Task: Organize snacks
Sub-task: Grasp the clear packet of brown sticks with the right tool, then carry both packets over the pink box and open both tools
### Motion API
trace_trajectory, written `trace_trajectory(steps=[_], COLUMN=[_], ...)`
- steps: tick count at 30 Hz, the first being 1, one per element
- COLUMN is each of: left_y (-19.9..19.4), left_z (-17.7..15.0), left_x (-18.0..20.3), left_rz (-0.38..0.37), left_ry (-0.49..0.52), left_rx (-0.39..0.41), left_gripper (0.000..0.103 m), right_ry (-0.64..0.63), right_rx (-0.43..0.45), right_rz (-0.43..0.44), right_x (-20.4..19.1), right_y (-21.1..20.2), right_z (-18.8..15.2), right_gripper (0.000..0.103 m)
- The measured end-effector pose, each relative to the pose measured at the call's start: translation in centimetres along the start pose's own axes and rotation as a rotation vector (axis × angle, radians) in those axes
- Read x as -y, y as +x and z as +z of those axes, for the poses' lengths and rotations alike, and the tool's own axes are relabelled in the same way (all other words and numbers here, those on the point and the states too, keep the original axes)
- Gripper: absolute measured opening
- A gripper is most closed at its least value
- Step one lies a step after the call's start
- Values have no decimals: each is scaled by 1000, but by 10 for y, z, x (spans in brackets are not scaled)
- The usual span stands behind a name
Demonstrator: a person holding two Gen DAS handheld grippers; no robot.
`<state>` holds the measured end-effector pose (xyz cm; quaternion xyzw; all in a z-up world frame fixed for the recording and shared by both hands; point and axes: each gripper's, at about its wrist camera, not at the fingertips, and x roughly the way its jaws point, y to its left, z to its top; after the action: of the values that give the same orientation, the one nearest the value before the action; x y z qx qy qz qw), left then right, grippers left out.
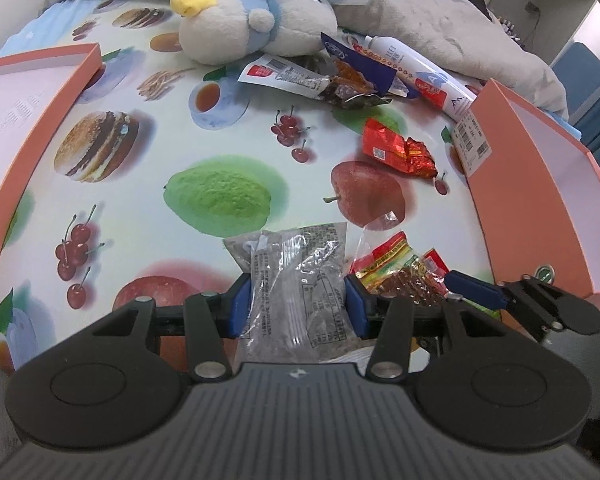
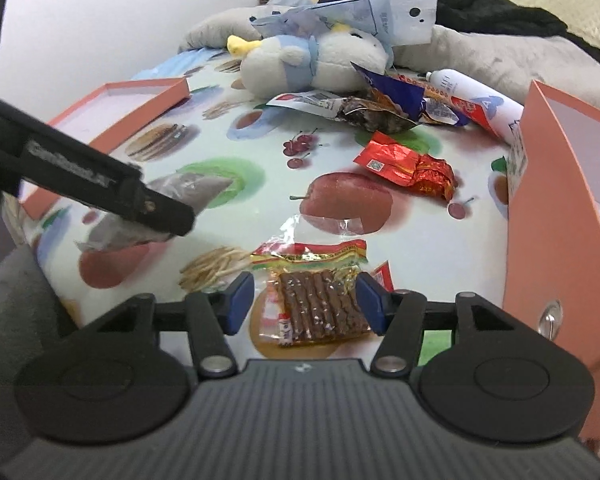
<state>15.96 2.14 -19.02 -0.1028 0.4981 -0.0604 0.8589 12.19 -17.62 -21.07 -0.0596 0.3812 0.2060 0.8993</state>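
Firmly, the left tongs (image 1: 298, 304) clamp a grey snack packet (image 1: 296, 280). Meanwhile the right tongs (image 2: 305, 304) stand released, straddling a packet of brown sticks (image 2: 320, 306) without pressing it.

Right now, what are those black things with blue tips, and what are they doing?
They are two grabbers, one in each of a person's hands, each with a camera looking along its fingers. The left gripper pinches a grey packet. In the right camera's picture, the right gripper is open around a packet of brown sticks lying on the fruit-print cloth. Also there: a red packet, a plush toy and two orange boxes.
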Motion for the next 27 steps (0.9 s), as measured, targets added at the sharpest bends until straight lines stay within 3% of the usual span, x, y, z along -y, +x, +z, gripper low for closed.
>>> trace_trajectory(steps=[6,9,14,27], left_y=[1,3,1,-15], left_z=[-2,-2,0,11], left_x=[0,2,5,20], left_rz=[8,8,11,13], left_ry=[5,7,12,31], left_rx=[-7,-10,-4,29], left_gripper=[54,54,54,54], right_ry=[3,31,28,130], right_rx=[-26,-42,-85,-61], right_rz=[-30,-3,21,12], right_x=[9,14,15,19], right_y=[18,23,22,-15], right_z=[-7,-8,-2,10], right_gripper=[59,62,54,52])
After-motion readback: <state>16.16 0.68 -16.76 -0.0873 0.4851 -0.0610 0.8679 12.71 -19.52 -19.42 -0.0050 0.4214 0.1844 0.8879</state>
